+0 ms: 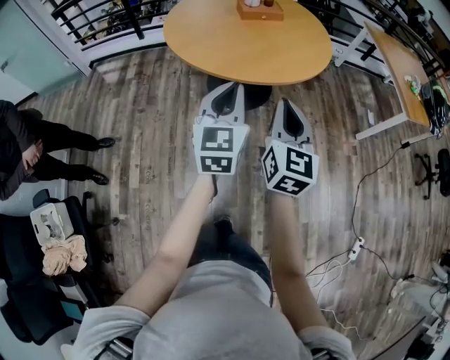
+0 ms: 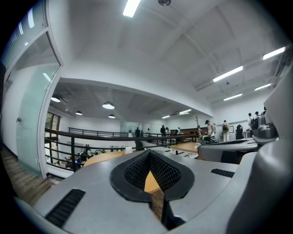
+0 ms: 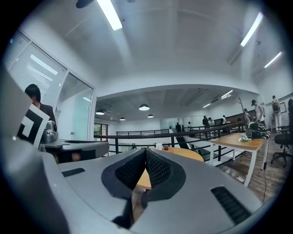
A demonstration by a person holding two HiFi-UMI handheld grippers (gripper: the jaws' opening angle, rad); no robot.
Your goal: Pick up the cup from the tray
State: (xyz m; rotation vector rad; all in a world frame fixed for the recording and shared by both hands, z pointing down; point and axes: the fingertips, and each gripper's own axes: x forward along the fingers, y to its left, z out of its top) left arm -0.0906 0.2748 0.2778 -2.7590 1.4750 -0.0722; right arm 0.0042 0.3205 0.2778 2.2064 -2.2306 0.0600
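Observation:
A round wooden table (image 1: 246, 39) stands ahead, and a small wooden tray (image 1: 260, 10) sits at its far side. The things on the tray are cut off by the top edge of the head view. In the right gripper view a small white cup (image 3: 158, 146) shows far off on the table (image 3: 183, 154), beside a brown item. My left gripper (image 1: 226, 90) and right gripper (image 1: 289, 105) hang side by side over the floor, just short of the table's near edge. Both are shut with nothing between their jaws, as seen for the left gripper (image 2: 149, 152) and the right gripper (image 3: 146, 150).
A person in dark clothes (image 1: 28, 151) stands at the left, near a chair piled with items (image 1: 56, 246). A desk (image 1: 404, 77) and an office chair (image 1: 439, 172) are at the right. Cables and a power strip (image 1: 357, 247) lie on the wooden floor. A black railing (image 1: 98, 17) runs behind.

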